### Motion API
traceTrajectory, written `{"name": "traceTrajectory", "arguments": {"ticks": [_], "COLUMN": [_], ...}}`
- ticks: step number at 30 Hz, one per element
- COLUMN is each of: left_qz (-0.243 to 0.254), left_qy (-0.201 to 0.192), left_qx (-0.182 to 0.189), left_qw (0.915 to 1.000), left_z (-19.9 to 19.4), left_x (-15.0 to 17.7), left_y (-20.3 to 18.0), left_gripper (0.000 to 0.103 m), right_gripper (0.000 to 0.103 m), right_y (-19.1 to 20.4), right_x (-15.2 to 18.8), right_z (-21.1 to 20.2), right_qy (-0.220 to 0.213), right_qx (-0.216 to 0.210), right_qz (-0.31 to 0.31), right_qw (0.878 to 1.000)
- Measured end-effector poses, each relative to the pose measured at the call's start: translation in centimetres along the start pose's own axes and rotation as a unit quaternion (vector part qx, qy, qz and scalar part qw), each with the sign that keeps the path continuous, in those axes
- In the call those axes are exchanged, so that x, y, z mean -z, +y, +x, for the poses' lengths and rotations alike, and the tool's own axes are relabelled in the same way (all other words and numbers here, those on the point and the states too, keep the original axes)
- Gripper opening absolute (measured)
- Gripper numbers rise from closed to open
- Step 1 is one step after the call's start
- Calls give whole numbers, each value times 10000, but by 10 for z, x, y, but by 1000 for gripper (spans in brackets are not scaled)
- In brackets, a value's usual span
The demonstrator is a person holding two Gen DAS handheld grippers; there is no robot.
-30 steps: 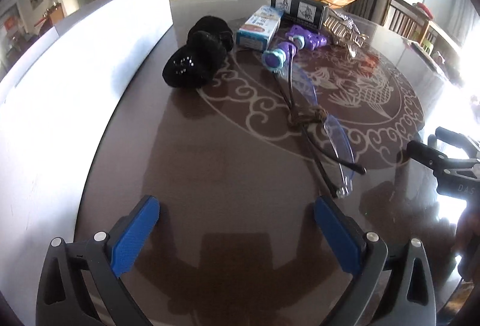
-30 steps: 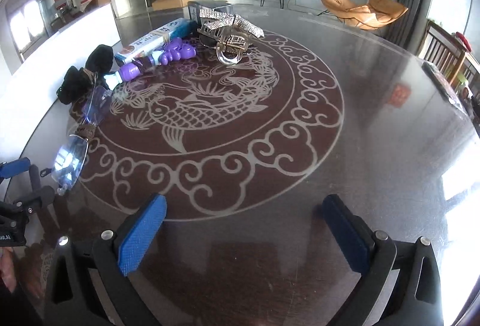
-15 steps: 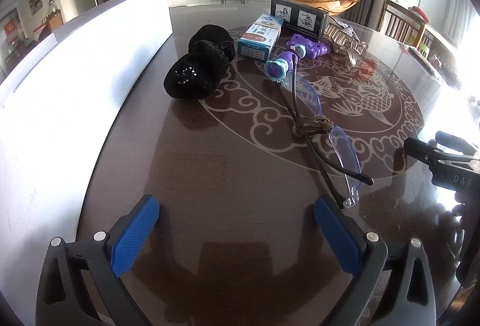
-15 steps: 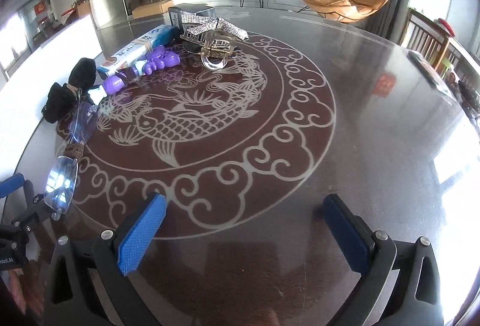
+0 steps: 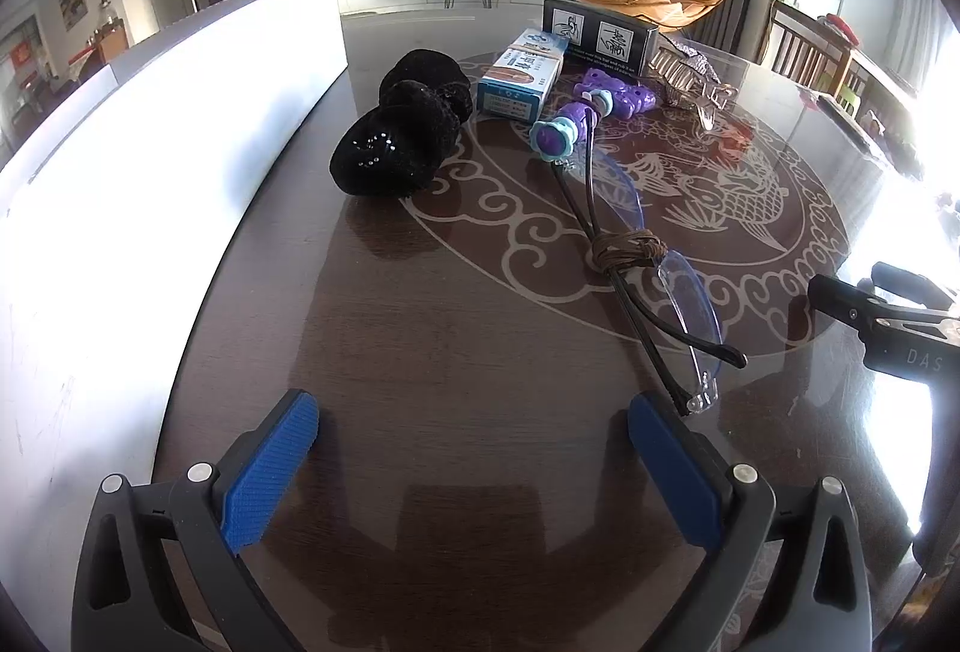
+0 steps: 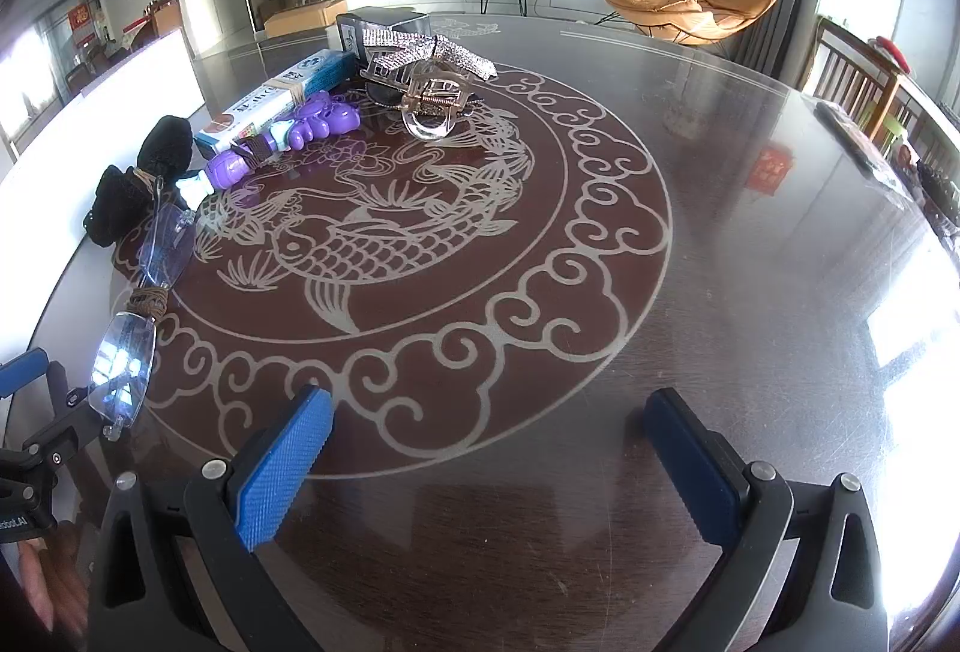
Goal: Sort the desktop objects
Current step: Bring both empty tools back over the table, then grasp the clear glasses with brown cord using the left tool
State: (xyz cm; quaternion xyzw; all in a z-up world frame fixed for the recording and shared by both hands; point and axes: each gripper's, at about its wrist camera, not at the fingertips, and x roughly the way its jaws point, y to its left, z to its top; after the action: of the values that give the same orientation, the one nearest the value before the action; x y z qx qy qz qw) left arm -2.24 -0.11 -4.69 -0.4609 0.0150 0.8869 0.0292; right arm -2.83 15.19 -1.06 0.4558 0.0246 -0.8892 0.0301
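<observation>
Rimless glasses [image 5: 654, 280] with a brown cord wrapped round the middle lie on the round dark table [image 5: 420, 352], just ahead and right of my open left gripper [image 5: 474, 460]. Beyond them lie a purple toy [image 5: 594, 111], a black hair piece [image 5: 402, 135], a blue-white box [image 5: 522, 72], a black box [image 5: 600, 33] and a clear hair claw [image 5: 690, 78]. My right gripper [image 6: 489, 460] stands open over bare table, empty. From the right wrist view the glasses [image 6: 141, 304], purple toy [image 6: 288, 135] and hair claw [image 6: 432, 102] sit far left and ahead.
A white panel [image 5: 120, 184] runs along the table's left edge. The right gripper's black body [image 5: 888, 316] shows at the right of the left wrist view. Wooden chairs [image 6: 864, 81] stand beyond the table's right side.
Both grippers have drawn slightly back and turned a little; the objects appear marginally farther off. Nothing on the table has moved and both grippers stay open.
</observation>
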Motion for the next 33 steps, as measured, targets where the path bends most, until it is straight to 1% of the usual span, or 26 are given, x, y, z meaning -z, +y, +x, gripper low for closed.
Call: {"name": "traceTrajectory", "arguments": {"ticks": [25, 31, 32, 33], "left_qz": [-20, -14, -24, -56], "left_qy": [-7, 44, 52, 47], "left_qx": [-14, 9, 29, 167], "left_qw": [10000, 10000, 10000, 9998], "left_z": [0, 0, 0, -2], "left_x": [0, 0, 0, 0], "left_y": [0, 0, 0, 0], "left_gripper": [103, 103, 103, 103], "right_gripper": [103, 103, 103, 103], "right_y": [0, 0, 0, 0], "right_x": [0, 0, 0, 0], "right_z": [0, 0, 0, 0], "right_qy": [0, 0, 0, 0], "right_qx": [-1, -3, -4, -3], "right_qz": [-2, -3, -3, -3], "right_qw": [10000, 10000, 10000, 10000]}}
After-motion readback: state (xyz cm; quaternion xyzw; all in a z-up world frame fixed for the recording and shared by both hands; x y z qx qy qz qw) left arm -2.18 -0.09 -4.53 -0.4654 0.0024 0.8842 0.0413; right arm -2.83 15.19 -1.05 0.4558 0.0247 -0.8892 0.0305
